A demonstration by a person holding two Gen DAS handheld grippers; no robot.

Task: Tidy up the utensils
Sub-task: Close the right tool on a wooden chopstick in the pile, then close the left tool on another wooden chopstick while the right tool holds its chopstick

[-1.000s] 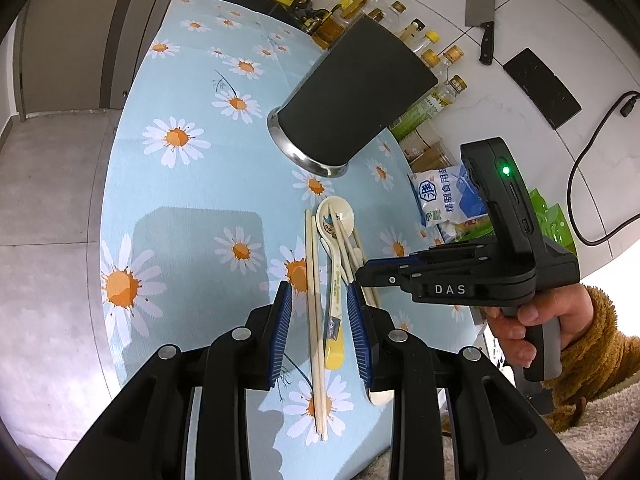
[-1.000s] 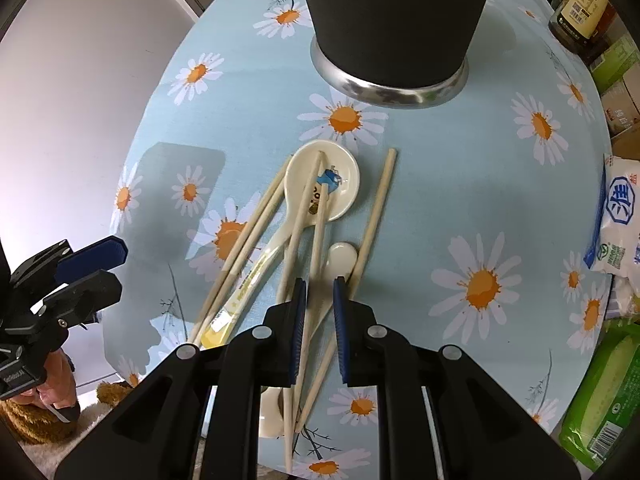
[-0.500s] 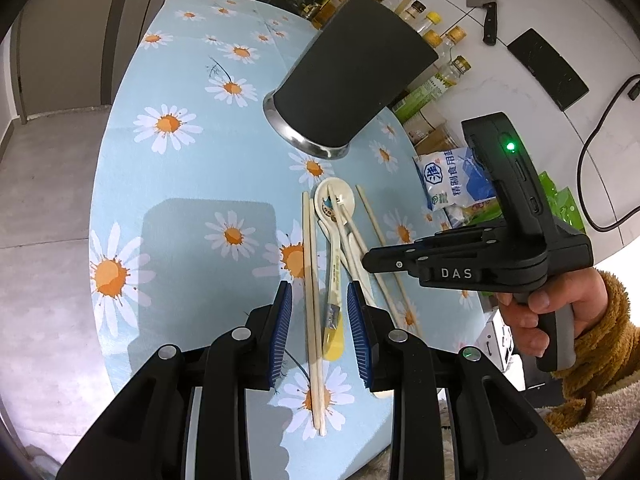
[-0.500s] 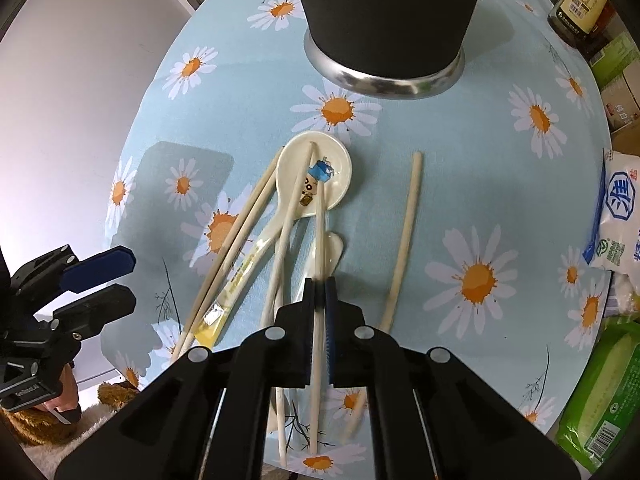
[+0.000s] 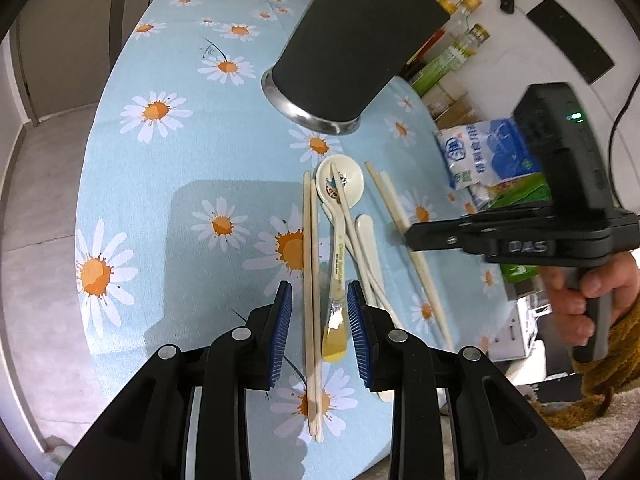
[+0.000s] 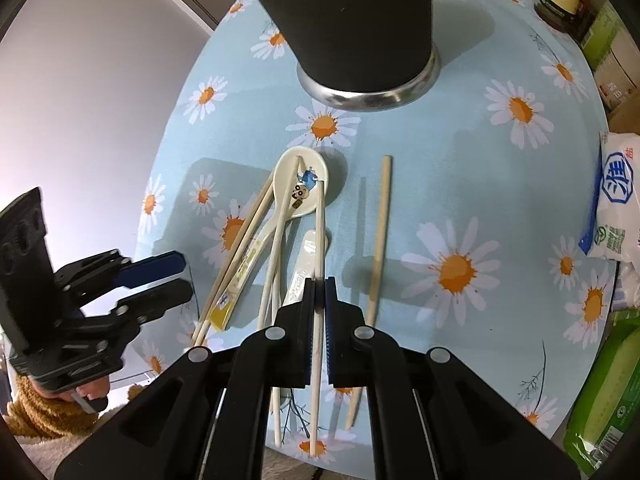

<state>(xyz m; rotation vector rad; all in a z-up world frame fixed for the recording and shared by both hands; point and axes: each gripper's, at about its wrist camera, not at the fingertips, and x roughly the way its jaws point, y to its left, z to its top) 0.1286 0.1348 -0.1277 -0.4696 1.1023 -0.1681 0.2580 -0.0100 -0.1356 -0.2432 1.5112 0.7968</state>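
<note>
Several pale chopsticks and white spoons lie in a heap on the daisy tablecloth [image 5: 168,208]. A cartoon-printed ceramic spoon [image 5: 340,184] is at the heap's far end; it also shows in the right wrist view [image 6: 300,184]. My right gripper [image 6: 319,284] is shut on one chopstick [image 6: 319,232], held just above the heap; it shows from the side in the left wrist view [image 5: 412,236]. My left gripper [image 5: 319,304] is open, its blue pads on either side of a chopstick pair [image 5: 310,280] and a yellow-ended spoon handle [image 5: 334,328]. The black utensil holder [image 5: 352,40] stands beyond the heap.
A single chopstick [image 6: 378,232] lies to the right of the heap. Sauce bottles [image 5: 460,32], a salt bag [image 5: 480,152] and green packets [image 6: 608,392] crowd the table's right side. The table's near edge is close under both grippers.
The right gripper has closed on one chopstick and lifted it slightly toward the holder. The left gripper has stayed open over the handles and the view has shifted a little.
</note>
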